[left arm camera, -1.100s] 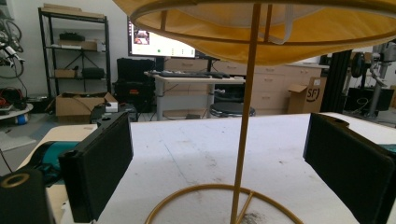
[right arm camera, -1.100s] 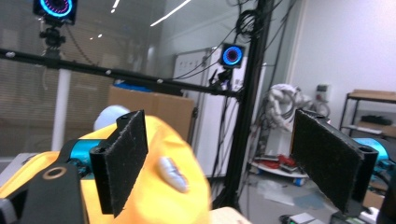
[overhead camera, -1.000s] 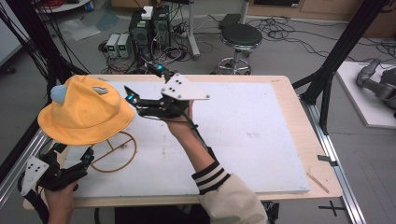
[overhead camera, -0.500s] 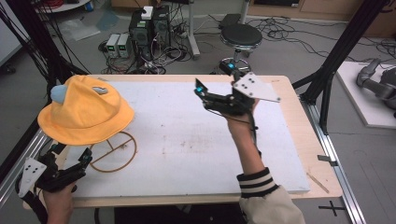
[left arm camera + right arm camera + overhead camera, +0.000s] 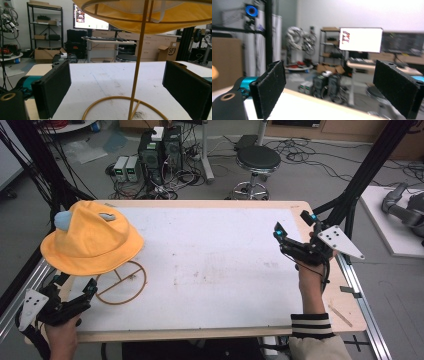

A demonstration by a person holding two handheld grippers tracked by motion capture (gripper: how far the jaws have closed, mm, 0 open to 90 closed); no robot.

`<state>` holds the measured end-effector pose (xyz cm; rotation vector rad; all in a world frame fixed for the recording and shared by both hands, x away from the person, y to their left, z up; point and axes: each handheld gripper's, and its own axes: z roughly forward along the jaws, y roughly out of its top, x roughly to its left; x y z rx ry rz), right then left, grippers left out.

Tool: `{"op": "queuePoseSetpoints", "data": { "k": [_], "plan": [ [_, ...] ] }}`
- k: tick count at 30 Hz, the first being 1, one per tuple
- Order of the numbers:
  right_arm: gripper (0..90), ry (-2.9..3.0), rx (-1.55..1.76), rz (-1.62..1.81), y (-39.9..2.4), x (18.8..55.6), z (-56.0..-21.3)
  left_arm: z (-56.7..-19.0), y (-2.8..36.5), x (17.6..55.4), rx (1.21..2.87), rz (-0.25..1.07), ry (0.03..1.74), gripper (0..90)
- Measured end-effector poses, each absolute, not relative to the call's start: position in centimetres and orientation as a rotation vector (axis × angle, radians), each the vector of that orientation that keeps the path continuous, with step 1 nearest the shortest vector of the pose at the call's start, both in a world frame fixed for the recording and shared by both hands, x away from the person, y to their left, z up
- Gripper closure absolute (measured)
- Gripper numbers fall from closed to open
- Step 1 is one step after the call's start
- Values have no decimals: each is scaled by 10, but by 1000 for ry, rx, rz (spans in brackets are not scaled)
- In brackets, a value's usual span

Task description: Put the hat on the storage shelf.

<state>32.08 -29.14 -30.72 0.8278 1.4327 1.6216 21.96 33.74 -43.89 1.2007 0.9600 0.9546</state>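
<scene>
A yellow bucket hat [image 5: 90, 240] rests on a gold wire stand [image 5: 122, 282] at the table's left side. A pale blue knob [image 5: 64, 219] pokes out at the hat's far-left edge. My left gripper [image 5: 75, 284] lies low at the near-left corner, open, aimed at the stand's ring base. In the left gripper view the stand's pole [image 5: 138, 62] rises between the wide-apart jaws of the left gripper [image 5: 120, 90], some way ahead of them, under the hat's brim [image 5: 150, 15]. My right gripper [image 5: 291, 223] hovers by the table's right edge. Its jaws have just been opening, with nothing between them [image 5: 334, 92].
The white table top [image 5: 215, 270] stretches between the two grippers. Black frame posts [image 5: 360, 175] stand at the corners. Behind the table are a round stool [image 5: 257, 160] and computer boxes [image 5: 160, 150] with cables on the floor. A grey machine part [image 5: 405, 210] lies off to the right.
The right gripper has swung from just beside the hat across the table to the right edge and sunk a little. The left gripper, hat and stand have stayed put.
</scene>
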Motion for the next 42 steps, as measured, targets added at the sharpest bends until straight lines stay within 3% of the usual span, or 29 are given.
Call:
{"op": "queuePoseSetpoints", "data": {
  "k": [8, 13, 20, 42],
  "plan": [
    [100, 1444, 937, 1562, -320, 327, -360, -438, 334, 223, 1200, 951, 951, 87],
    [100, 1432, 922, 1521, -326, 305, -384, -440, 336, 223, 1197, 952, 964, 87],
    [101, 1311, 985, 1576, -343, 286, -398, -436, 335, 226, 1188, 964, 951, 87],
    [100, 1391, 1053, 1533, -341, 284, -419, -435, 328, 235, 1203, 961, 936, 87]
  ]
}}
